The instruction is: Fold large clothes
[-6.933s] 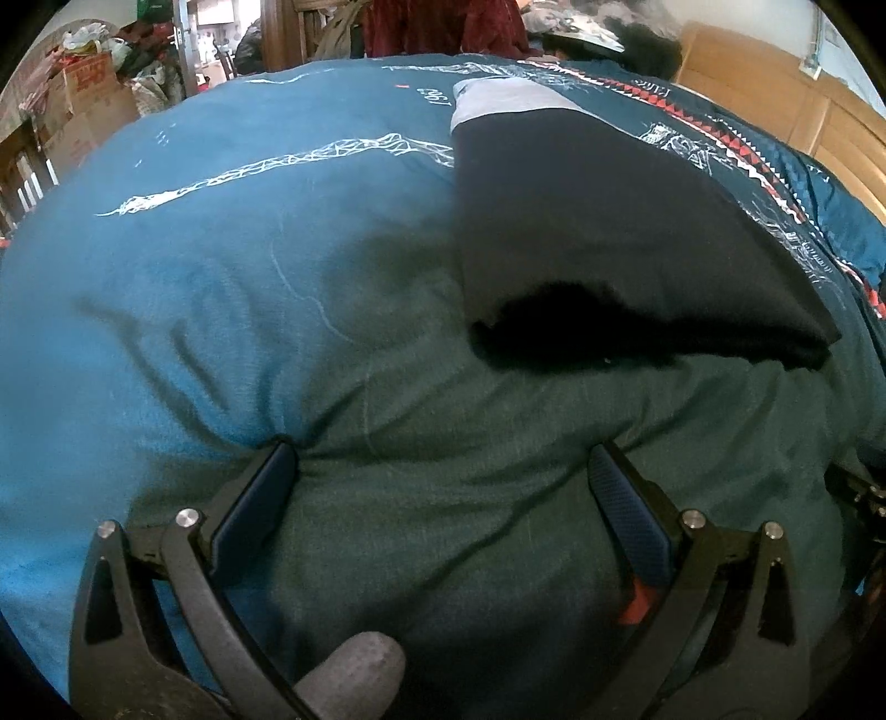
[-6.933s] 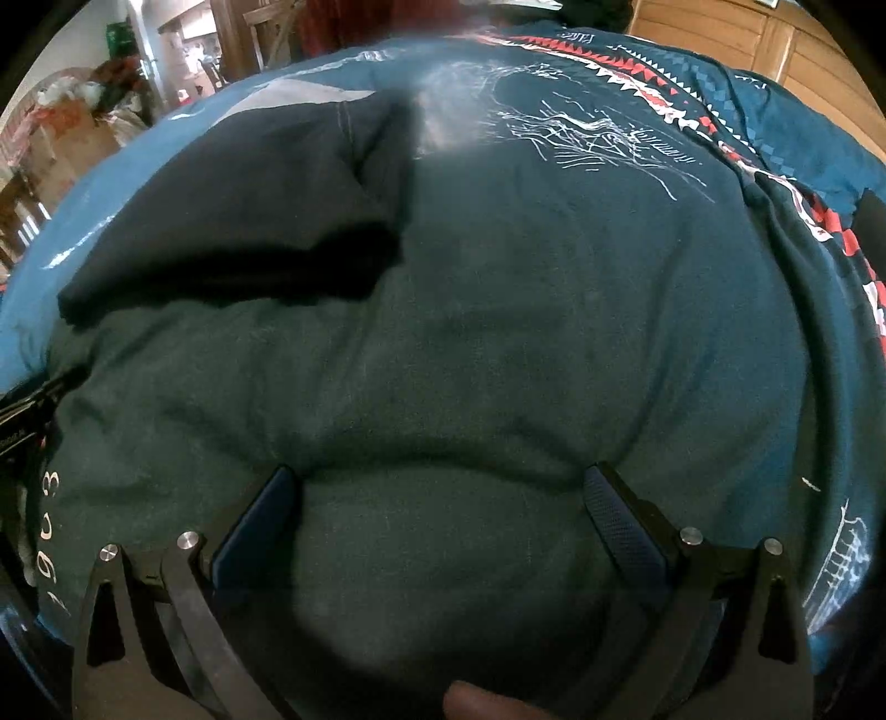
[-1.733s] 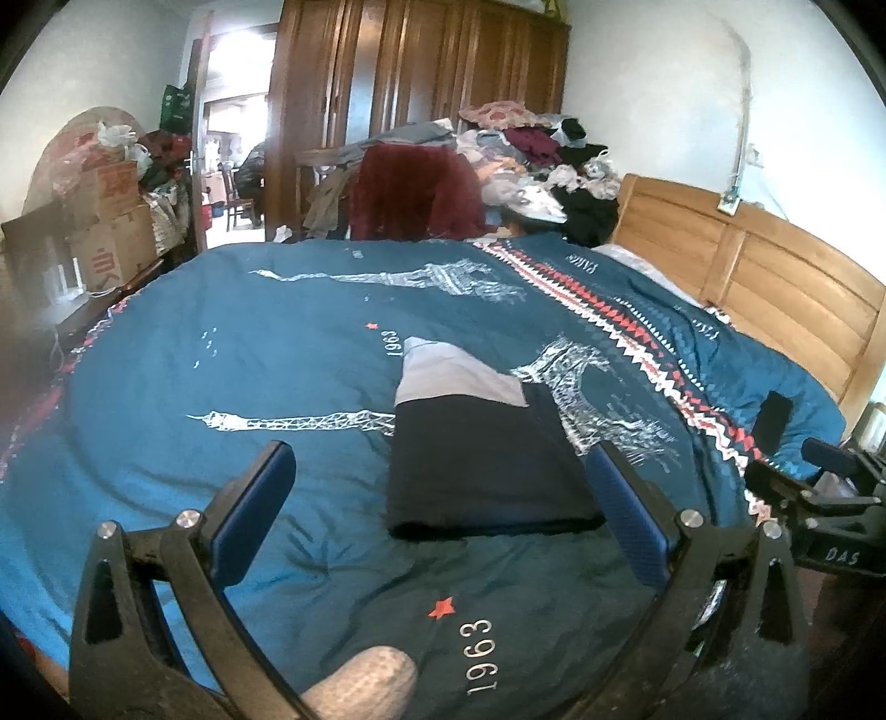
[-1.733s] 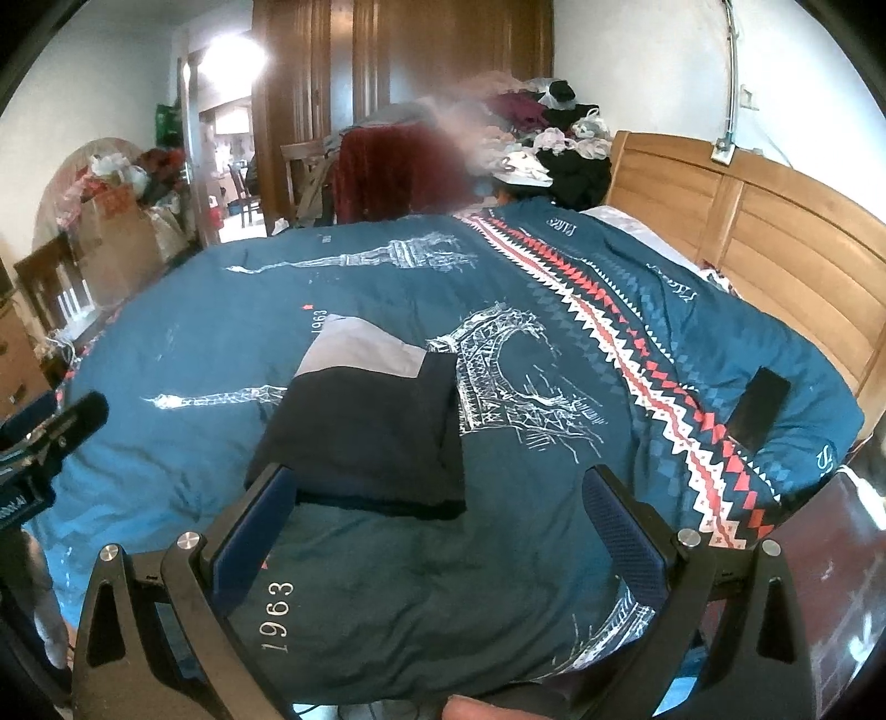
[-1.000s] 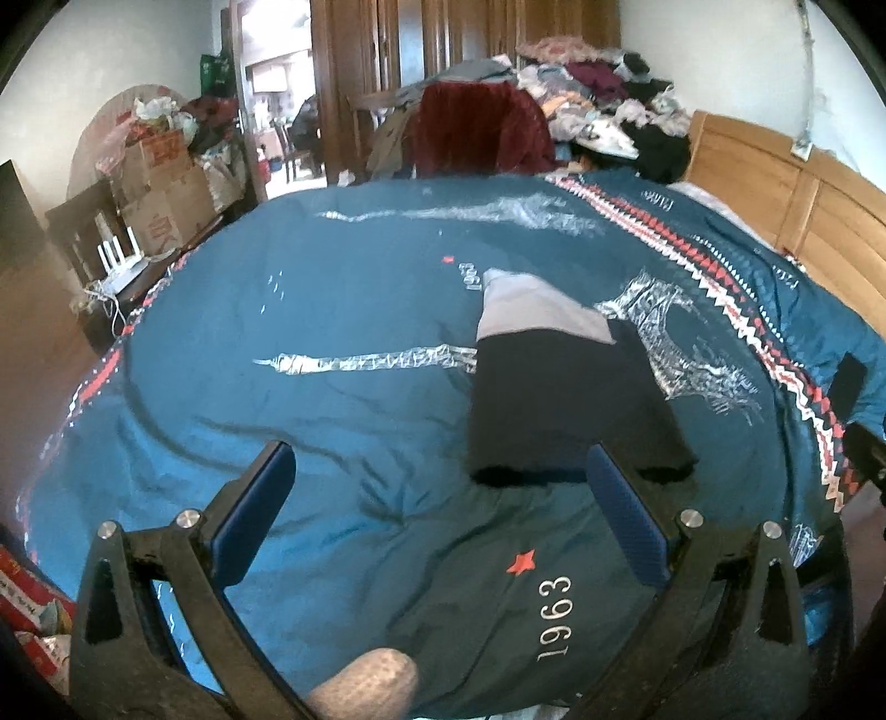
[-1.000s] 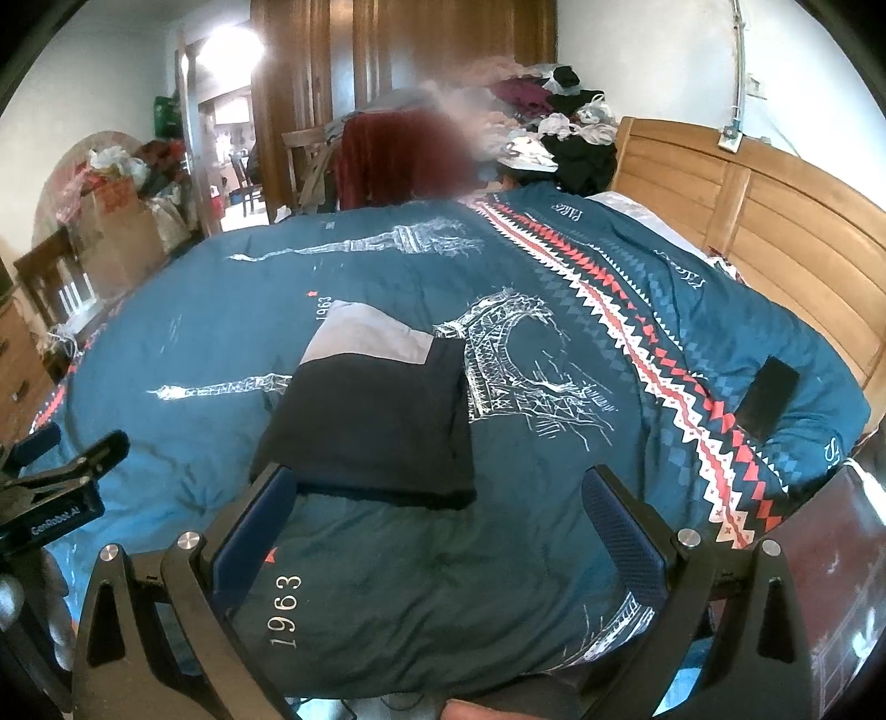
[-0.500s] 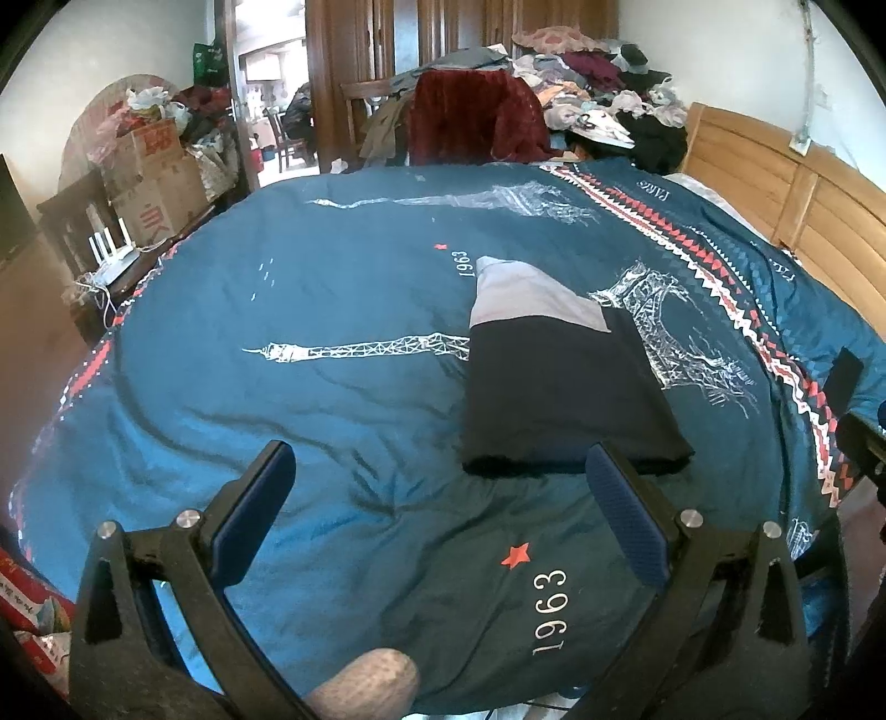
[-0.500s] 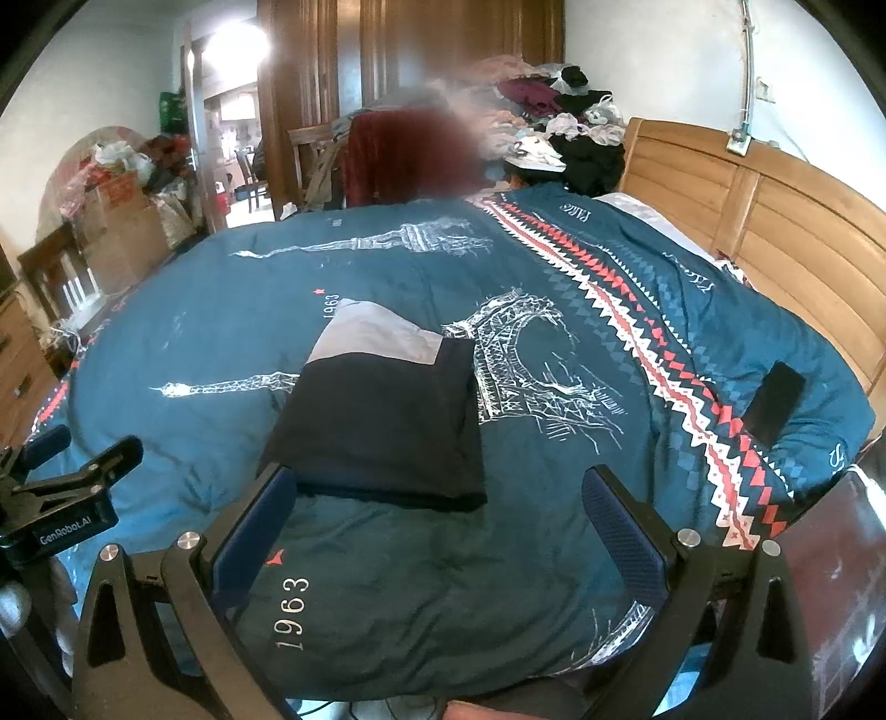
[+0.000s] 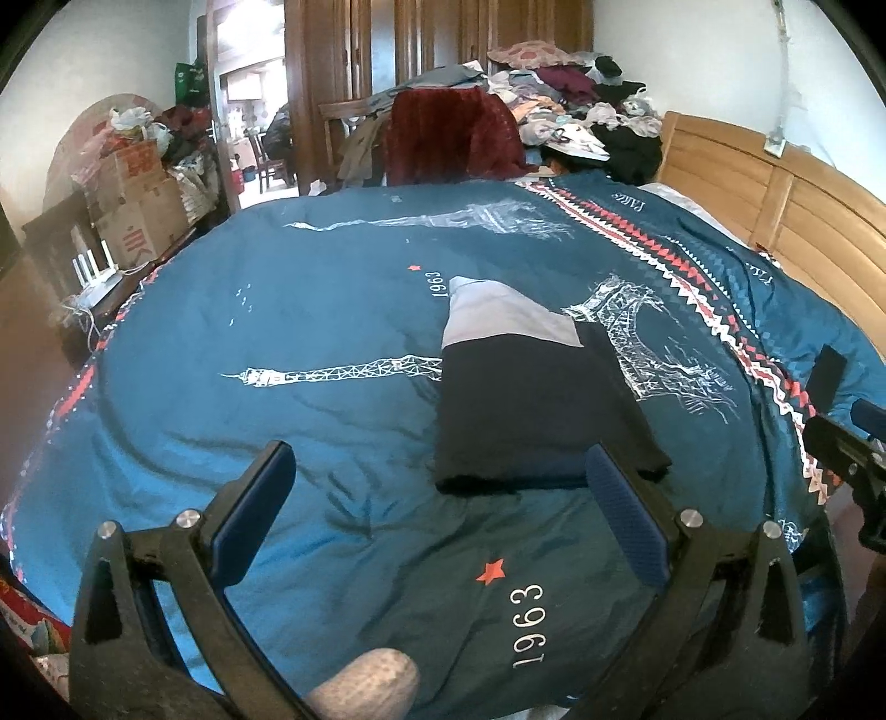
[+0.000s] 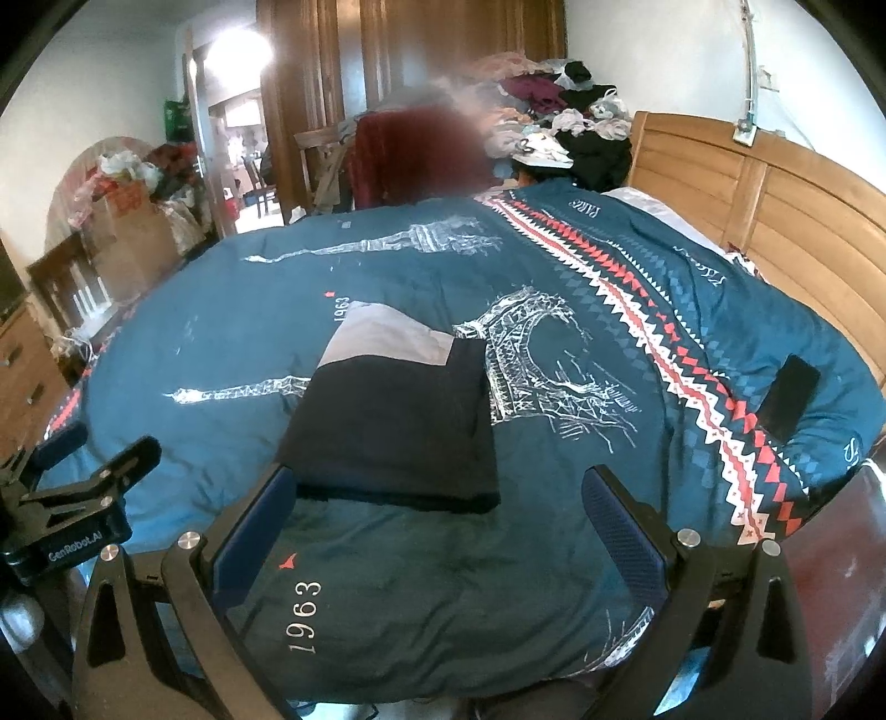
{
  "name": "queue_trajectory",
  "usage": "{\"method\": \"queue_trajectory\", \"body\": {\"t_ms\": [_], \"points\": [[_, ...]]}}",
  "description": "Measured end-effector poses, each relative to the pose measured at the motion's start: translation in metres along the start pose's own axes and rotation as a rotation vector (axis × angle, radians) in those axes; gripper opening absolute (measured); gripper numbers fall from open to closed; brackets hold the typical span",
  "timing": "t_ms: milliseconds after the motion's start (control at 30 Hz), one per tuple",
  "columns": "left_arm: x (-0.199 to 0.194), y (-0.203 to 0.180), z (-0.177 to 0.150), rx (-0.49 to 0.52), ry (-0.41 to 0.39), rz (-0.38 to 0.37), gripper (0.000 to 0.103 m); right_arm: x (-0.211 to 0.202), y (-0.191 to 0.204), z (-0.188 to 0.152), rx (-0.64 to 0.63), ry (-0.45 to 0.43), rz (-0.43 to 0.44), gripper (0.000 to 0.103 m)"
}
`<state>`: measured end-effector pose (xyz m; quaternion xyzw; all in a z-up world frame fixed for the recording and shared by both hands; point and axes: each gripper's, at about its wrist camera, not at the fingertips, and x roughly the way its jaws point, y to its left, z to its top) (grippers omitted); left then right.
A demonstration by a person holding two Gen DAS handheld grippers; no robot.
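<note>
The folded dark shirt (image 9: 531,399) lies flat in the middle of the blue blanket (image 9: 277,332), its long side running away from us with the grey end far off, while the left gripper (image 9: 440,482) and right gripper (image 10: 437,498) both gape wide and hold nothing.

Stood against pale walls (image 9: 692,66): a dark wooden wardrobe (image 9: 437,50), a wooden headboard (image 9: 775,221), stacked cardboard boxes (image 9: 138,205) (bags heaped on top). Lay under a teal Eiffel Tower duvet (image 9: 332,310): the bed. Glowed brightly beyond: an open doorway (image 10: 238,83).
</note>
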<state>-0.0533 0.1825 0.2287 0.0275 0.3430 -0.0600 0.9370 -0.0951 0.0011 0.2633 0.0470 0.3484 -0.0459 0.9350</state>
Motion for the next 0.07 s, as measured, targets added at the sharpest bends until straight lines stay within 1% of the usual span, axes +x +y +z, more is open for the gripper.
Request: {"method": "queue_trajectory", "body": {"t_ms": [67], "points": [[0.0006, 0.0009, -0.0009, -0.003, 0.001, 0.0, 0.103, -0.0008, -0.0013, 0.0003, 0.005, -0.005, 0.003, 0.103]]}}
